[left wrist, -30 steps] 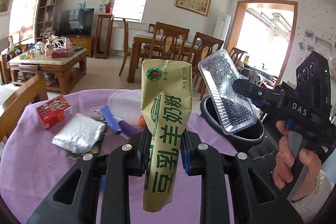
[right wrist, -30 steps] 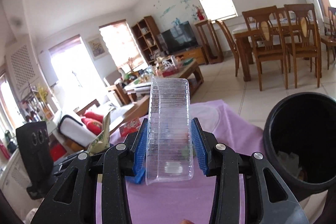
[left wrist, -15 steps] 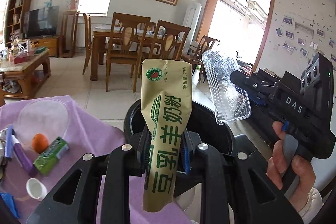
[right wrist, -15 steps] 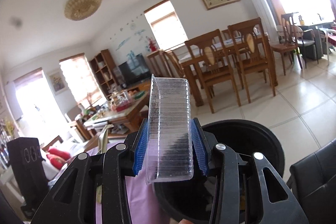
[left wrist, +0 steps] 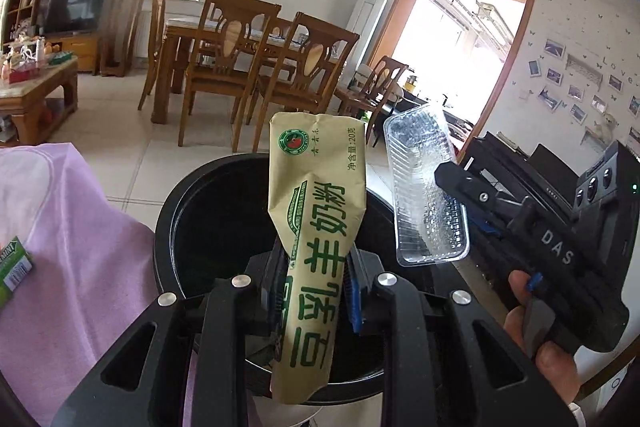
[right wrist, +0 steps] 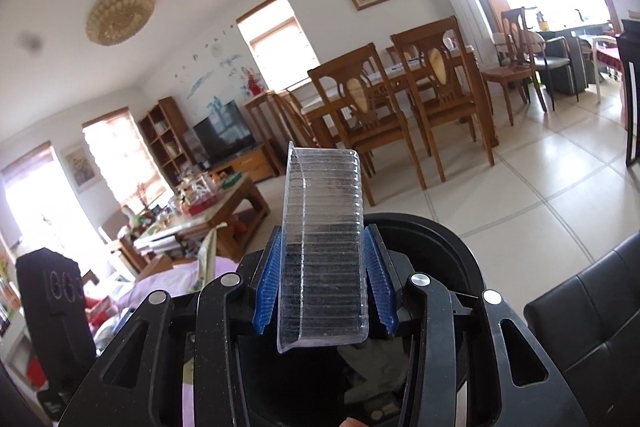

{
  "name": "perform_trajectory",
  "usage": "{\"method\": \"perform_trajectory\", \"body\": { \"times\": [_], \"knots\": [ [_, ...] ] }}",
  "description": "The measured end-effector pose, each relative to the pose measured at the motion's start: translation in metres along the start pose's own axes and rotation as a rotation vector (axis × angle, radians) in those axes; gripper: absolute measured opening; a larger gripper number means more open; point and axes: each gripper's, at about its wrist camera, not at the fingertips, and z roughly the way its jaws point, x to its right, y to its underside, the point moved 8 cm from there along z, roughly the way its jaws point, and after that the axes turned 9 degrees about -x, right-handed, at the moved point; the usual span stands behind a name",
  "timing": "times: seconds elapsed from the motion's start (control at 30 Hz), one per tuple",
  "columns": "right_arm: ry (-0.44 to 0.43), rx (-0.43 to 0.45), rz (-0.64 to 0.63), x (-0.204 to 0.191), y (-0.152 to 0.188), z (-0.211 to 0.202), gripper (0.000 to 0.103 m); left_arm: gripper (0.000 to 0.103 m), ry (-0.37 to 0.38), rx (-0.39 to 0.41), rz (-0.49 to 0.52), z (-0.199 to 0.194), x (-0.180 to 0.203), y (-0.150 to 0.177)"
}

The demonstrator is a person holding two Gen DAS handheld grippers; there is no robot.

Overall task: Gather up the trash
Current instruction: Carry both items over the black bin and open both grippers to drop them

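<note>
My left gripper (left wrist: 314, 293) is shut on a tan milk-powder sachet (left wrist: 316, 223) with green print, held upright over the open black trash bin (left wrist: 172, 203). My right gripper (right wrist: 324, 291) is shut on a clear ribbed plastic tray (right wrist: 324, 247), held over the same bin (right wrist: 452, 247). The right gripper and tray (left wrist: 424, 191) also show in the left wrist view, at the bin's right rim. Crumpled trash (right wrist: 372, 359) lies inside the bin.
A purple-clothed table (left wrist: 68, 267) lies left of the bin, with a green packet (left wrist: 12, 263) at its edge. A black leather seat (right wrist: 592, 315) is right of the bin. Wooden dining chairs (left wrist: 236, 63) and a coffee table (left wrist: 36, 87) stand beyond on the tiled floor.
Both grippers swung right from the table to over the bin, each keeping hold of its item. The table clutter has left the left wrist view.
</note>
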Motion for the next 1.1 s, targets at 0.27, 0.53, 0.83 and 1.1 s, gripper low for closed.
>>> {"method": "perform_trajectory", "body": {
  "times": [0.27, 0.53, 0.83, 1.1],
  "knots": [
    [0.005, -0.029, -0.003, -0.007, 0.018, 0.021, 0.041, 0.025, 0.015, -0.011, 0.003, 0.005, 0.006, 0.004],
    [-0.005, -0.047, 0.012, -0.010, 0.012, 0.027, 0.065, 0.028, 0.015, -0.032, -0.005, 0.012, 0.006, 0.005],
    [-0.066, -0.029, 0.028, -0.016, 0.004, 0.001, 0.083, 0.095, -0.023, -0.011, 0.006, 0.007, 0.008, 0.007],
    [-0.127, -0.054, 0.057, -0.029, 0.001, -0.010, 0.098, 0.098, -0.066, -0.011, 0.061, 0.008, 0.017, 0.010]
  ]
}}
